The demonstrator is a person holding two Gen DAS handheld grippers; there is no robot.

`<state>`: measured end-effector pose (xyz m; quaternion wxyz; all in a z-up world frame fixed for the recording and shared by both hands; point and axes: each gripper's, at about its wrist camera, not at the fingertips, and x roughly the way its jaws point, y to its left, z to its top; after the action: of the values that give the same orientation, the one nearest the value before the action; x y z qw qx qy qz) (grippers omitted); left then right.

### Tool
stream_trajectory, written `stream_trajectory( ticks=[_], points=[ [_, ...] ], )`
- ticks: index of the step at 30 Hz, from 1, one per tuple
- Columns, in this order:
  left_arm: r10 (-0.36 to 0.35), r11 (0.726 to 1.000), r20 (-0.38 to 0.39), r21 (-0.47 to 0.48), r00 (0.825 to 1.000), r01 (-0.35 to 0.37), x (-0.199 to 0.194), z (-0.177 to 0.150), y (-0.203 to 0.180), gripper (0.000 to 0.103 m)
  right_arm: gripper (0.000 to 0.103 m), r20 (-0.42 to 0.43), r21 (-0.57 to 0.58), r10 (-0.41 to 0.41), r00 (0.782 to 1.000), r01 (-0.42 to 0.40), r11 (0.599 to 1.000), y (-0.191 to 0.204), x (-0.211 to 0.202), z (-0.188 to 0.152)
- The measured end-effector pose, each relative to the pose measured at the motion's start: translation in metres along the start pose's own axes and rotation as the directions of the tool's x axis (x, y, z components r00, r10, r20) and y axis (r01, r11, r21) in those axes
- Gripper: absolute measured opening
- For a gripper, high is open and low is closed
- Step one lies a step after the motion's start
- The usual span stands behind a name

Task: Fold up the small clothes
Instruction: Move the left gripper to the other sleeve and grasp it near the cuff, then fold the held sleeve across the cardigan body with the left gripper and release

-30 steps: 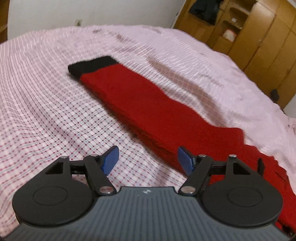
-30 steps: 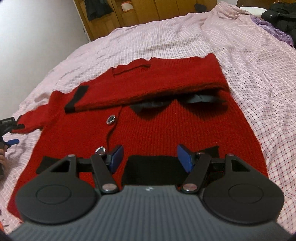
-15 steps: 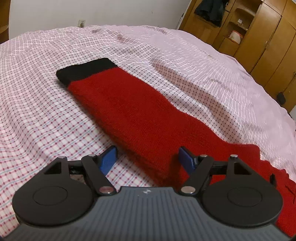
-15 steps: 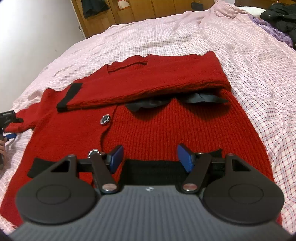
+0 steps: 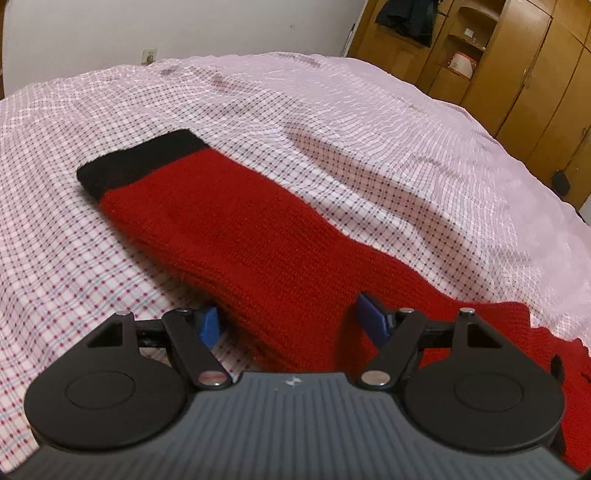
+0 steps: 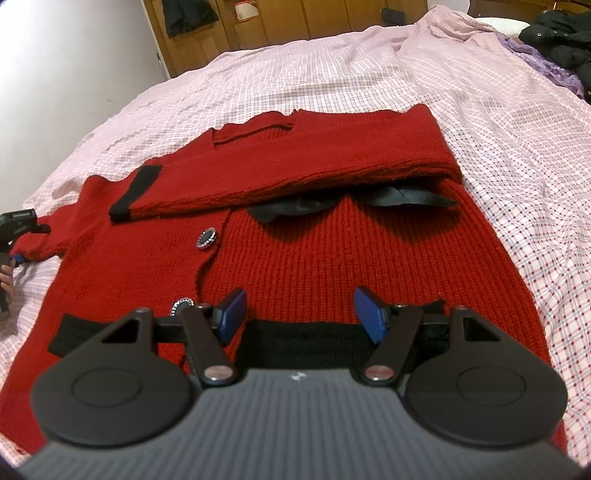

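Hovering unclenched, both grippers point(image 5: 288, 321) point(image 6: 299, 314) grasp nothing above the unlabelled red cardigan point(image 6: 314, 258).

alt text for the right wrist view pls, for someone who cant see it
A red knit cardigan lies flat on a checked bedsheet, one black-cuffed sleeve folded across its chest above a black ribbon bow. The right gripper is over the cardigan's black hem, jaws open and empty. Wooden wardrobes stand behind.
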<state>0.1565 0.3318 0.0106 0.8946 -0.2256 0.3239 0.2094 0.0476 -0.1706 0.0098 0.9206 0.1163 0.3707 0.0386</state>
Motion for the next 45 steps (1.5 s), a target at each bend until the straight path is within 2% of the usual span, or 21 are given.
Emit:
stream_trajectory(
  ticks=[2,4,7,9,15,21,27,31,35,41,45],
  points=[
    [0.003,1.0,0.023,0.018,1.0,-0.003,-0.003,0.001,-0.002,0.062,0.068,0.002,0.006,0.002,1.0,-0.002,1.0,0.0,-0.001,0.0],
    [0.013,0.998,0.041,0.062,0.999,-0.016,-0.008,0.0,-0.005,0.039,0.068,0.004,0.01,0.004,1.0,-0.004,1.0,-0.001,-0.001,0.0],
    [-0.026,0.998,0.078,0.062,0.997,0.021,-0.021,-0.001,-0.003,0.022,0.068,0.013,0.026,0.012,1.0,-0.013,1.0,-0.003,-0.004,0.001],
    [-0.071,0.996,0.114,0.056,0.991,0.065,-0.034,0.0,-0.003,0.017,0.068,0.021,0.043,0.021,1.0,-0.021,0.999,-0.005,-0.005,0.001],
    [-0.169,0.982,0.224,0.127,0.96,0.143,-0.079,0.0,-0.023,0.015,0.067,0.048,0.079,0.043,0.998,-0.046,0.996,-0.01,-0.012,0.002],
    [-0.308,0.944,0.273,0.205,0.912,0.257,-0.123,-0.007,-0.055,0.015,0.067,0.074,0.1,0.052,0.996,-0.059,0.993,-0.015,-0.019,0.001],
    [-0.43,0.896,0.271,0.246,0.861,0.369,-0.156,-0.018,-0.096,0.014,0.067,0.103,0.121,0.059,0.993,-0.072,0.99,-0.021,-0.028,0.001],
    [-0.484,0.864,0.25,0.291,0.839,0.412,-0.168,-0.032,-0.127,0.014,0.067,0.119,0.139,0.059,0.991,-0.075,0.987,-0.028,-0.033,0.0],
    [-0.516,0.842,0.204,0.3,0.832,0.449,-0.17,-0.051,-0.151,0.014,0.067,0.127,0.156,0.055,0.99,-0.075,0.985,-0.034,-0.037,-0.001],
    [-0.544,0.803,0.116,0.359,0.831,0.476,-0.155,-0.084,-0.192,0.014,0.067,0.143,0.176,0.049,0.988,-0.075,0.982,-0.04,-0.041,-0.002],
    [-0.562,0.778,0.07,0.384,0.824,0.497,-0.145,-0.102,-0.216,0.014,0.067,0.154,0.194,0.051,0.987,-0.08,0.978,-0.046,-0.042,-0.003]
  ],
)
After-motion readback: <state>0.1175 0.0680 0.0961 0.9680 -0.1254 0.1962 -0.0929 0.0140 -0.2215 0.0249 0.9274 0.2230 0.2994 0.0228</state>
